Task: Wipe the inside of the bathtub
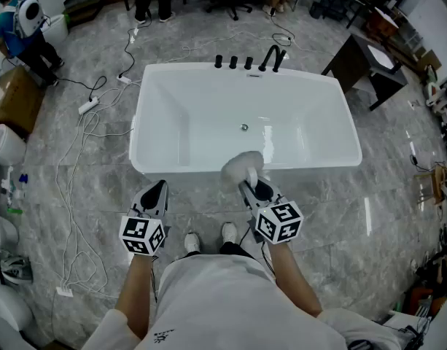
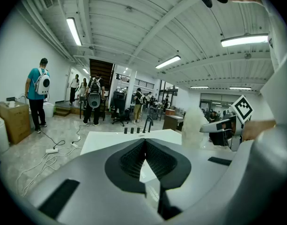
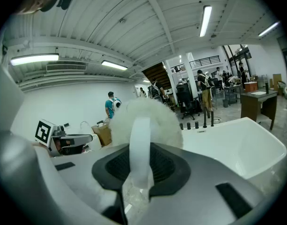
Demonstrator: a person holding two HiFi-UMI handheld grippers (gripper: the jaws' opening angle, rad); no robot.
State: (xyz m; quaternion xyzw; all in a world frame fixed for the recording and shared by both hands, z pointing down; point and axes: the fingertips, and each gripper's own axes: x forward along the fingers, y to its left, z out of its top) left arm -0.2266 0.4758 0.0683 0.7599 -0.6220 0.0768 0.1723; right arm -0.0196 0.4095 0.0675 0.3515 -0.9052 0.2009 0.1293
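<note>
The tub (image 1: 208,115) is seen from its near long side, with the person's feet just short of it on the floor. That stance seems chosen so both arms can reach over the near rim.

The right gripper (image 1: 251,184) is clamped on the white handle (image 3: 139,144) of a fluffy brush (image 1: 243,166). The handle is pinched between the pads, so the soft head is left free beyond the tips. The head is held over the near rim. Whether it touches the rim cannot be told. It is pointed toward the basin, which suggests a first stroke is being lined up, not yet made.

The left gripper (image 1: 156,194) is held outside the tub, level with the right one and well apart from it. Its jaws are closed tip to tip with nothing between them. It is probably kept back so the wiping arm is not crowded.

The inside walls, the floor around the drain (image 1: 244,127) and the far side by the taps (image 1: 249,63) are judged as yet unwiped.
</note>
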